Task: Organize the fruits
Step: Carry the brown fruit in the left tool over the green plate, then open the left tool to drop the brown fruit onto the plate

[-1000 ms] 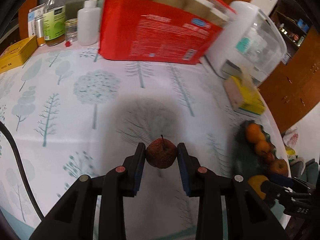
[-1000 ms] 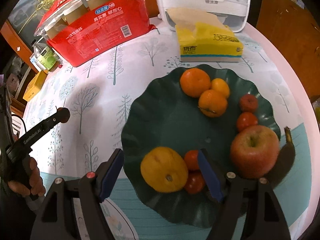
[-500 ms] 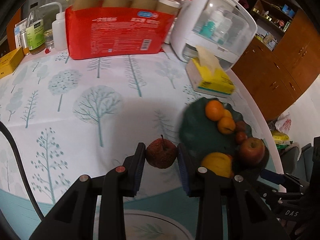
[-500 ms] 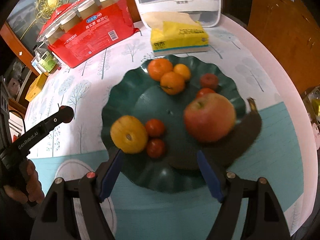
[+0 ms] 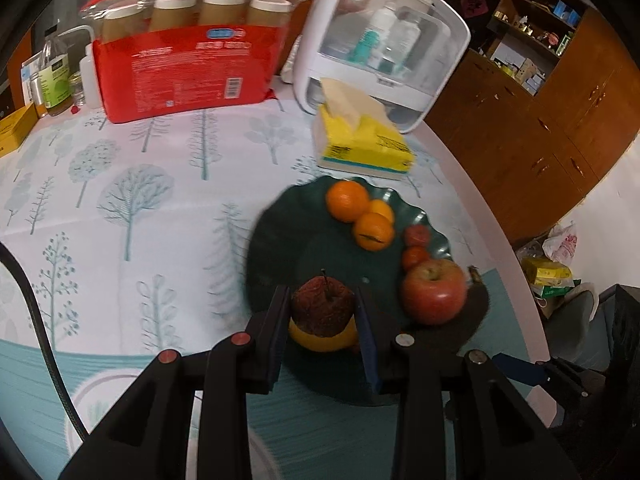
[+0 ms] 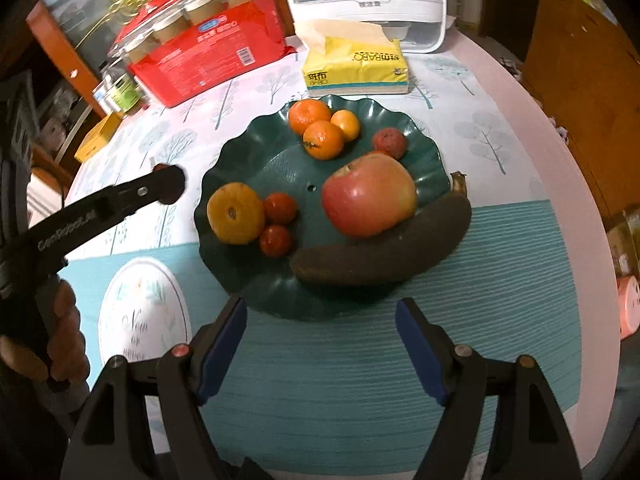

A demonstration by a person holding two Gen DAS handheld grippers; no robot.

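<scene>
Moved left tongs [image 5: 323, 312] across bench [image 5: 152, 216] to over green plate [image 5: 280, 236], clamped on shrivelled dark apple [image 5: 323, 307] held above yellow citrus [image 6: 235, 213]. Right tongs [image 6: 320, 348] opening, nothing between, hanging over teal mat [image 6: 340, 380] near plate's front rim. On plate: blackened banana [image 6: 384, 252], red apple [image 6: 370, 196], oranges [image 6: 316, 128], tomatoes [image 6: 278, 220].

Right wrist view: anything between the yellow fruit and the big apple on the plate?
Two small red fruits beside the yellow fruit, then bare green plate up to the apple.
</scene>
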